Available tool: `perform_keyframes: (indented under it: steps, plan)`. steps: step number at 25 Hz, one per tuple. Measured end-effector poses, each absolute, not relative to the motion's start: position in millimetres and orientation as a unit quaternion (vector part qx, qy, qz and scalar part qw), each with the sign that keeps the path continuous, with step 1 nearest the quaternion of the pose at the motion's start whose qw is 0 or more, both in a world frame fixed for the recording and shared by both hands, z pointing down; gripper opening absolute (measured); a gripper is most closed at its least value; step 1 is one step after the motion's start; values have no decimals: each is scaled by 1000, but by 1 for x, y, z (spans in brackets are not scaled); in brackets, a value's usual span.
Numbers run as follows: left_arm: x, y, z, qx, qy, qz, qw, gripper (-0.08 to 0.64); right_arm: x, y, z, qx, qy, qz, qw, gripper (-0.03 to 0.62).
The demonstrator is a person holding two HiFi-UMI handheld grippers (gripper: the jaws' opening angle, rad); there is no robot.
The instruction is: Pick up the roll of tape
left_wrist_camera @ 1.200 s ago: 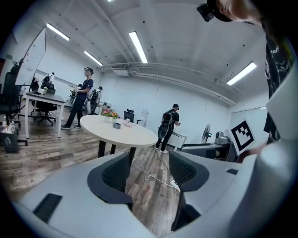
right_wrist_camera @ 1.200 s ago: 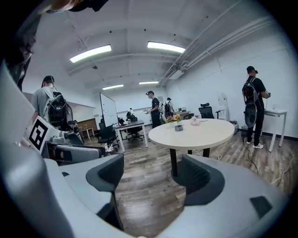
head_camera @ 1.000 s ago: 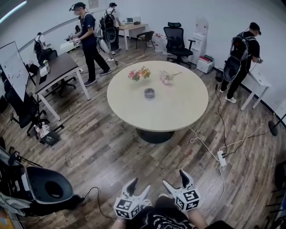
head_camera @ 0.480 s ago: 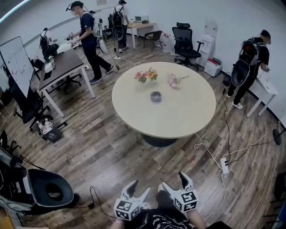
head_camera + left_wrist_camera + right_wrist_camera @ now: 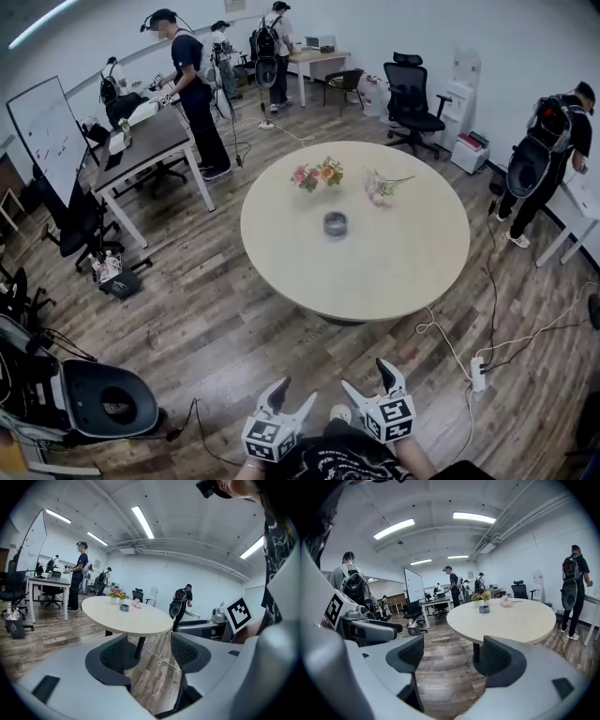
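A grey roll of tape [image 5: 335,223] lies flat near the far middle of the round beige table [image 5: 394,272]. It shows small in the left gripper view as the tape [image 5: 124,607] and in the right gripper view as the tape [image 5: 484,609]. Both grippers hang low near my body, well short of the table. The left gripper [image 5: 289,397] is open with nothing between its jaws, and so is the right gripper [image 5: 367,381].
Two flower bunches [image 5: 318,174] [image 5: 380,186] lie behind the tape. A power strip and cables [image 5: 478,373] trail on the wood floor at right. A black chair [image 5: 103,399] stands at left. Several people stand at desks [image 5: 150,141] round the room.
The table and tape have slid right and slightly nearer in the head view as I step towards them. Both grippers keep their pose, open.
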State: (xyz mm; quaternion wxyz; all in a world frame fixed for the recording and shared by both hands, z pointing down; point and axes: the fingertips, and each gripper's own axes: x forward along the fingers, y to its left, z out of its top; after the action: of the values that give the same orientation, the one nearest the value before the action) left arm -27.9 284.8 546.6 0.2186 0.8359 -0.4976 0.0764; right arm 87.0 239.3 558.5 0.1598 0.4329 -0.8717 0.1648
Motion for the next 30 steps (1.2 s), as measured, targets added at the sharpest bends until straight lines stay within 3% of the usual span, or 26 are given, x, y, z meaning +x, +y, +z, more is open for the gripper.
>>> perform_keyframes:
  steps: [14,30]
  plan:
    - [28,209,554,806,-543,65,228,293,136,150,568,392,-890,162,171,380]
    - [34,139,564,818,-523,78,228,293,138,98,579,402,-882,172,176,371]
